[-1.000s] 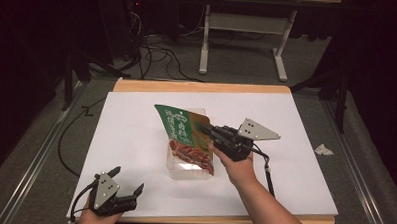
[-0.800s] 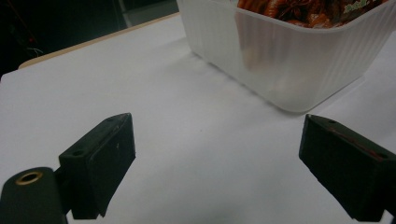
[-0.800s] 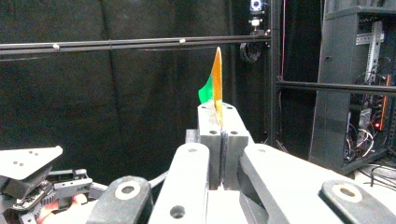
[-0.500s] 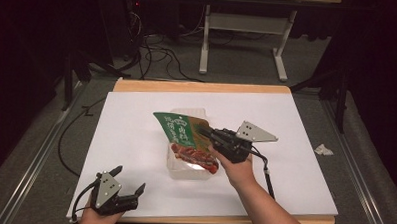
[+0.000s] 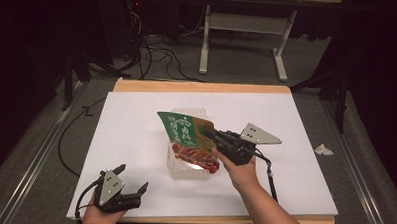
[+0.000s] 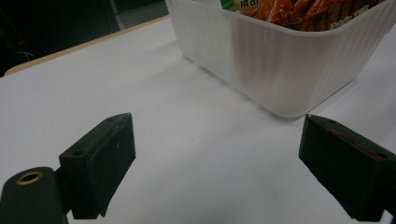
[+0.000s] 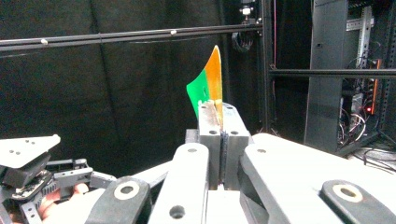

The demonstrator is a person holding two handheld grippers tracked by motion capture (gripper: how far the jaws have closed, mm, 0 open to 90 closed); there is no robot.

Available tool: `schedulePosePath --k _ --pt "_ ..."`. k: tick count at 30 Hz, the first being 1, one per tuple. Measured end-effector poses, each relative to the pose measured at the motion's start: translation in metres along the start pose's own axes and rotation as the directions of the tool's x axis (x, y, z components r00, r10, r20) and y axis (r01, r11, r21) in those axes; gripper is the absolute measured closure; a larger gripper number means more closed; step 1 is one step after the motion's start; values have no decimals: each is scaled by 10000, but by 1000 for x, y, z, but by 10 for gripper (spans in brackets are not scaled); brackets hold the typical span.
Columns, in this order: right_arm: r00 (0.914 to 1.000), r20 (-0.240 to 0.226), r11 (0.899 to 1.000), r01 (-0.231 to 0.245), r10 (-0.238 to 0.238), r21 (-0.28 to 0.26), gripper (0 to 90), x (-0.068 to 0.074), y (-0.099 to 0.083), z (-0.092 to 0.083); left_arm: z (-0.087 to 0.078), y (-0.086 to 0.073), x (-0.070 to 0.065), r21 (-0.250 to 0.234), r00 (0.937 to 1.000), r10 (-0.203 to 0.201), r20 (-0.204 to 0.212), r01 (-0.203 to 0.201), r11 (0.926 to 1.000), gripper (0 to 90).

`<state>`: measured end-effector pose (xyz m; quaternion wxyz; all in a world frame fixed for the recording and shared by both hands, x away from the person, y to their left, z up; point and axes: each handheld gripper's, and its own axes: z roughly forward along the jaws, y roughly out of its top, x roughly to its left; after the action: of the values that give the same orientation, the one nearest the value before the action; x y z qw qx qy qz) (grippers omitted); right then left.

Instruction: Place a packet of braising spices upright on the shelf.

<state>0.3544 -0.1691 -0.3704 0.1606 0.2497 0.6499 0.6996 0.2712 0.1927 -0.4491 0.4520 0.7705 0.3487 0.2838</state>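
Care should be taken that the green-and-orange printed snack pouch (image 5: 185, 139), pinched edge-on by the closed right gripper (image 5: 211, 134), is lowered squarely into the translucent white ribbed plastic tub (image 6: 280, 60), while the left gripper (image 5: 132, 180), jaws wide apart and empty, is kept near the tub's front.

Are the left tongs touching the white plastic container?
Apart. The left gripper view shows the open left tongs with bare white table between them and the container.

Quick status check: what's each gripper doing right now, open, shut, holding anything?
Left gripper: open, holding nothing, resting near the table's front edge.
Right gripper: shut on the green snack pouch, lowering it into the clear plastic tub.
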Motion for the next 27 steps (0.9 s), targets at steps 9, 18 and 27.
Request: schedulePosePath --k 9,18,27 --pt "9998 131 9995 -152 148 292 900 -2 -7 -7 6 3 -2 48 9997 134 188 -135 9999 112" --pt "9991 402 9983 -166 144 550 900 -5 -12 -19 7 3 -2 48 9997 131 224 -132 9999 113" --pt "9982 592 9973 -166 123 715 900 -6 -15 -26 7 3 -3 45 9997 159 206 -160 9999 113"
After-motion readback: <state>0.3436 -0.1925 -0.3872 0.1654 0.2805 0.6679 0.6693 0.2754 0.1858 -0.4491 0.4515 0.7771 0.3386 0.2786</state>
